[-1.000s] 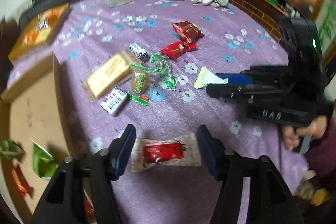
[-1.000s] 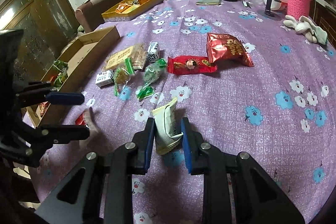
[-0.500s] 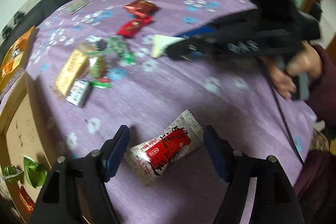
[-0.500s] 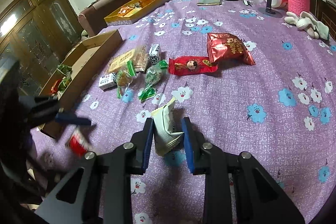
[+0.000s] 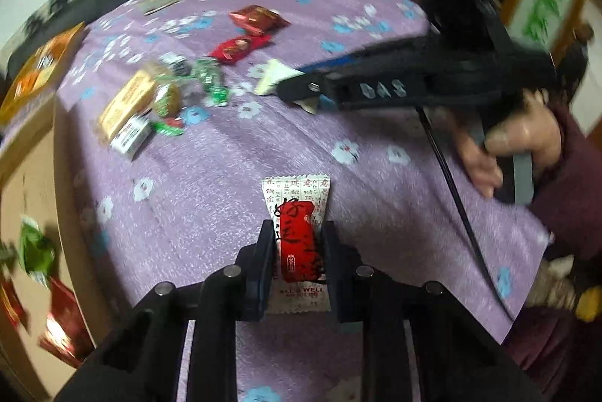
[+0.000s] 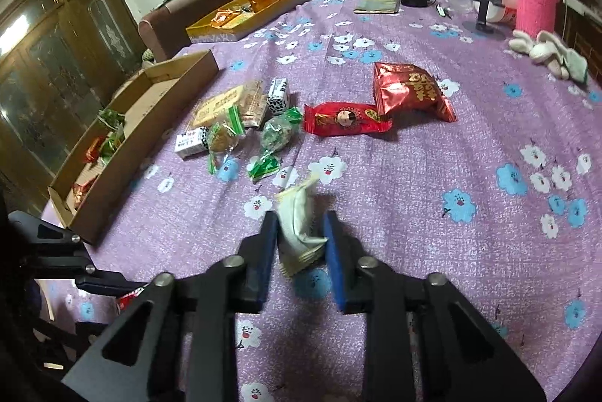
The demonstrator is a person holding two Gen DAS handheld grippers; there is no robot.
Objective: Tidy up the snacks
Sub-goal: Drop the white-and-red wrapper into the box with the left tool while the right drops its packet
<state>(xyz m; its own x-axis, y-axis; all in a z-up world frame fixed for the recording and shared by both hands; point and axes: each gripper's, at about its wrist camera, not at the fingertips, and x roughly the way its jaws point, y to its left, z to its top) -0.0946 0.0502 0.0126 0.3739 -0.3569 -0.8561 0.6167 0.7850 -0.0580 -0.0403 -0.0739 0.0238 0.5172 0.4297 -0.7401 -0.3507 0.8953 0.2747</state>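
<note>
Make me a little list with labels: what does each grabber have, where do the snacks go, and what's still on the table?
left gripper: jaws closing on the red-and-white snack packet
right gripper: shut on the pale cream packet
box: cardboard box at the table's left edge, a few snacks inside
still loose: red packets, green-wrapped candies, small cartons
surface: purple flowered tablecloth
</note>
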